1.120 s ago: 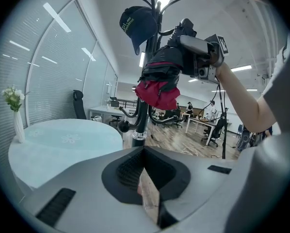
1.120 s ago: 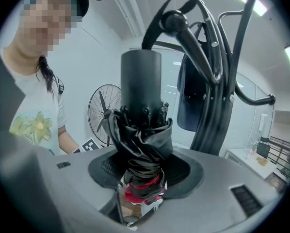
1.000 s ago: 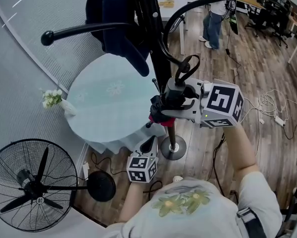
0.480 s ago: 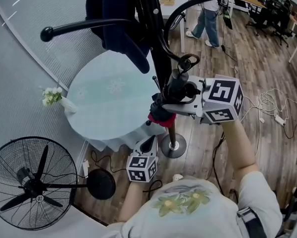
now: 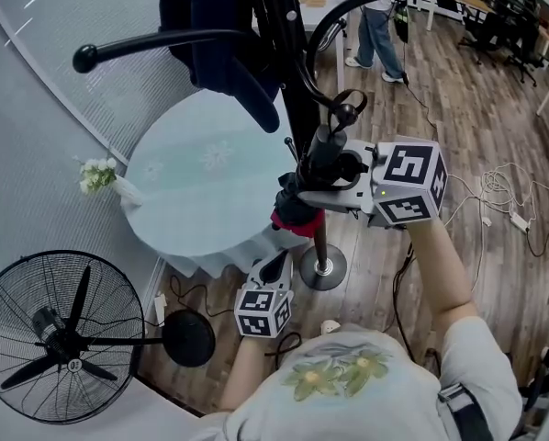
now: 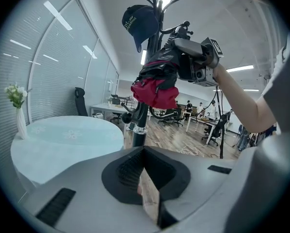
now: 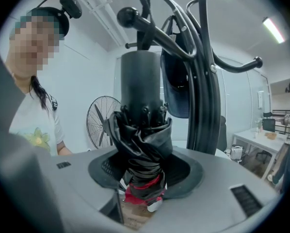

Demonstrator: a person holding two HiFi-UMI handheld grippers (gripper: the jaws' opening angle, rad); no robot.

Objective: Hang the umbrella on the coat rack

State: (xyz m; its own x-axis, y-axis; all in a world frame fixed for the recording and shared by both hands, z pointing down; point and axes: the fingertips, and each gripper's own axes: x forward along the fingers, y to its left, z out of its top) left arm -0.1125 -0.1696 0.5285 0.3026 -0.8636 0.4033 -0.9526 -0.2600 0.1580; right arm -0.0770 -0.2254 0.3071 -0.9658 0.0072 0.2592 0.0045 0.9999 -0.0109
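Note:
A folded black-and-red umbrella [image 5: 297, 211] stands nearly upright with my right gripper [image 5: 304, 197] shut around its bundled canopy. Its black handle [image 5: 325, 150] and wrist loop [image 5: 346, 116] point up beside the black coat rack pole [image 5: 293, 90], just under a curved hook arm [image 5: 348, 16]. In the right gripper view the umbrella [image 7: 142, 130] fills the jaws of my right gripper [image 7: 142, 178], with the rack pole [image 7: 203, 81] close behind. My left gripper [image 5: 276, 266] hangs low near my body, shut and empty. From the left gripper [image 6: 145, 152] view, the umbrella [image 6: 157, 81] is above.
A dark cap [image 5: 224, 35] hangs on the rack. A round table [image 5: 201, 182] with a flower vase [image 5: 98, 180] stands left of the rack's base [image 5: 322, 266]. A floor fan [image 5: 63, 338] is at lower left. Cables [image 5: 504, 200] lie on the wooden floor; a person [image 5: 375, 26] stands far back.
My right gripper has rolled slightly, tilting the umbrella handle closer to the rack pole. The left gripper has stayed put. The person in the background has stepped left.

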